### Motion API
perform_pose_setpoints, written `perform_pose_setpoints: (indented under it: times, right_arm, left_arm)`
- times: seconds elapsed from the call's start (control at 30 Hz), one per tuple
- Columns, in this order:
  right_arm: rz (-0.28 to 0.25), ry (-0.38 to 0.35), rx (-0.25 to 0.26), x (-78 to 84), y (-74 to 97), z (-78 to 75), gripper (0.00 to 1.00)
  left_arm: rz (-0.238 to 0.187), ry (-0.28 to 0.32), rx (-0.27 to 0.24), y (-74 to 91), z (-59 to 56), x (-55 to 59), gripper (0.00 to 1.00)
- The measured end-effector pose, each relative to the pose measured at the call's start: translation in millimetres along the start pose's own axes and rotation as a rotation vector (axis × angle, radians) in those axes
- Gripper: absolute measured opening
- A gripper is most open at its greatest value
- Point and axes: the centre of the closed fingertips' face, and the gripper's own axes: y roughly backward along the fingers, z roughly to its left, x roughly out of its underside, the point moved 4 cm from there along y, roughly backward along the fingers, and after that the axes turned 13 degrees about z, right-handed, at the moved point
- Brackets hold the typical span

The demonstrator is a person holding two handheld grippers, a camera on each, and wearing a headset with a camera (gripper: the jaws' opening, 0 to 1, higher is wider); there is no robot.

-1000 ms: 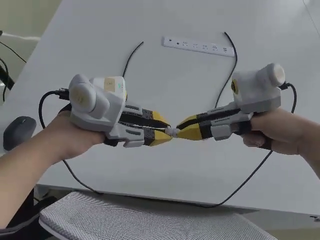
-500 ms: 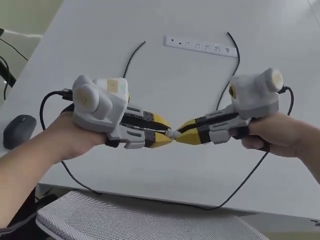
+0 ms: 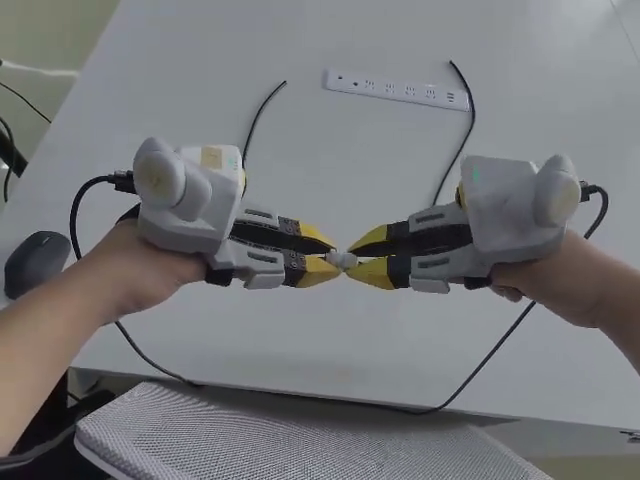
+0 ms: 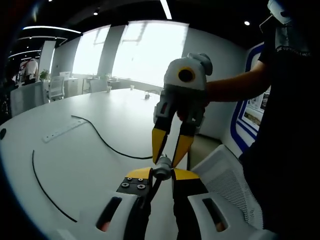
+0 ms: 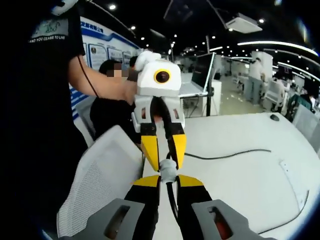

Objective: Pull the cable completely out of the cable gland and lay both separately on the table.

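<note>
The cable gland [image 3: 343, 261], a small pale grey fitting, is held in the air above the near edge of the table [image 3: 330, 170]. It is not resting on any surface. A thin black cable [image 5: 172, 197] is seen leaving the gland in the right gripper view and running back between that gripper's own jaws. The cable is therefore judged to be seated in the gland, and neither part has yet been laid down.

The gland is gripped from the left by the left gripper [image 3: 330, 262], whose yellow jaws are drawn narrow onto the gland body. Directly opposite the gland, the right gripper [image 3: 358, 264] is presented tip to tip. Its jaws are also drawn narrow and appear to be pinched on the cable just where it leaves the gland, although the exact contact is too small to confirm. The opposed, in-line arrangement is judged to be deliberate: the fitting is anchored on one side so that a straight axial pull can be applied from the other.

Beyond the gland, a white power strip [image 3: 397, 91] lies flat on the table, with black leads [image 3: 262, 112] trailing between it and the gland. Far to the left of the gland, a computer mouse [image 3: 35, 262] is seen. Below the gland, nearest the person, a mesh chair back [image 3: 280, 440] is visible.
</note>
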Motion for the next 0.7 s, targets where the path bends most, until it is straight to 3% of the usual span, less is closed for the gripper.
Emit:
perform_pose_setpoints:
  times: [0.2,0.4,0.53,0.6,0.67,0.7]
  right_arm:
    - [0.051,0.104,0.118,-3.4,-3.8,5.1,0.07]
    - [0.062,0.116,0.156,-2.4,-2.2,5.0,0.07]
    - [0.062,0.07,0.149,0.6,-2.5,4.6,0.08]
    - [0.056,-0.022,0.119,2.8,-2.8,5.4,0.09]
    - [0.045,-0.045,0.11,4.3,-2.4,4.3,0.16]
    - [0.038,-0.122,0.082,6.2,-2.1,4.9,0.22]
  left_arm:
    - [0.007,0.011,0.009,2.4,0.2,2.2,0.15]
    - [0.008,0.004,0.016,3.5,-2.1,1.3,0.15]
    - [0.018,-0.015,0.015,1.7,-4.4,1.4,0.15]
    - [0.018,-0.02,0.015,1.5,-5.1,1.5,0.15]
    - [0.015,-0.026,0.009,2.1,-5.1,1.4,0.15]
    - [0.014,-0.027,0.008,2.4,-5.4,1.4,0.15]
